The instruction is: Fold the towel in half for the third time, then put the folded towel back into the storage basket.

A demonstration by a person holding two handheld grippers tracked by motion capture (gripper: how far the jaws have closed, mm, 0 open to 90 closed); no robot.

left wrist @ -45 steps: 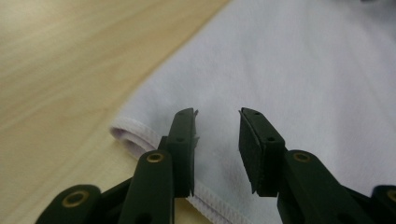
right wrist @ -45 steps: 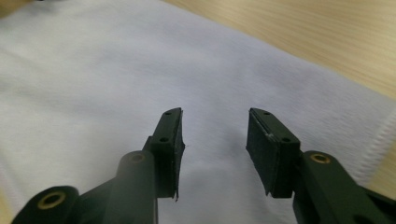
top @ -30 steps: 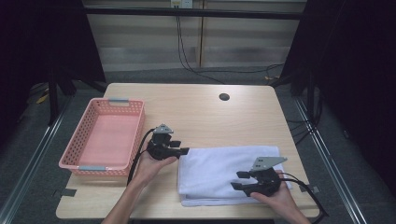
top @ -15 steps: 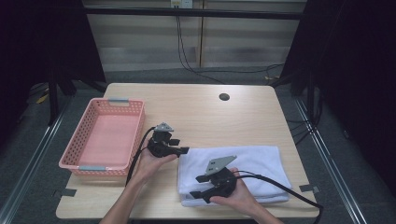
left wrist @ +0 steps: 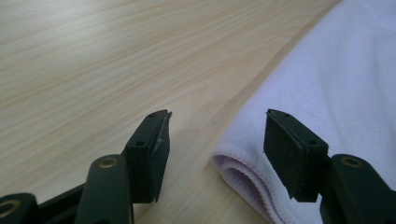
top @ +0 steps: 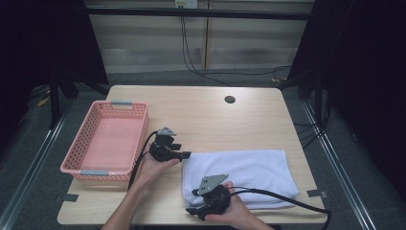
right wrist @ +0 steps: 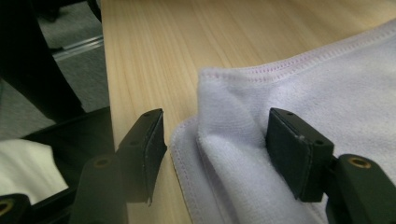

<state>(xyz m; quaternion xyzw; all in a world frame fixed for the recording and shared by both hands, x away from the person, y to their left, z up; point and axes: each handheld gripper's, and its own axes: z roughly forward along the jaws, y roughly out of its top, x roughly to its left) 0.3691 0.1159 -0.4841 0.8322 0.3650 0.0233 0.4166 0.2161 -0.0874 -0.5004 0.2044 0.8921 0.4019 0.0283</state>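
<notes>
With both claws spread after just opening, left claw point(top: 186, 155) and right claw point(top: 190, 210) straddle the left corners of the folded towel point(top: 249, 167) on the bench point(top: 201, 115), so pinching both looks next.

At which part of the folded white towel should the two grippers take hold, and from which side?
Probably at the two left corners of the towel, coming from its left edge. The layers end there in a stacked hem. The left gripper and right gripper already stand open around one corner each, so one closing would catch all layers.
</notes>
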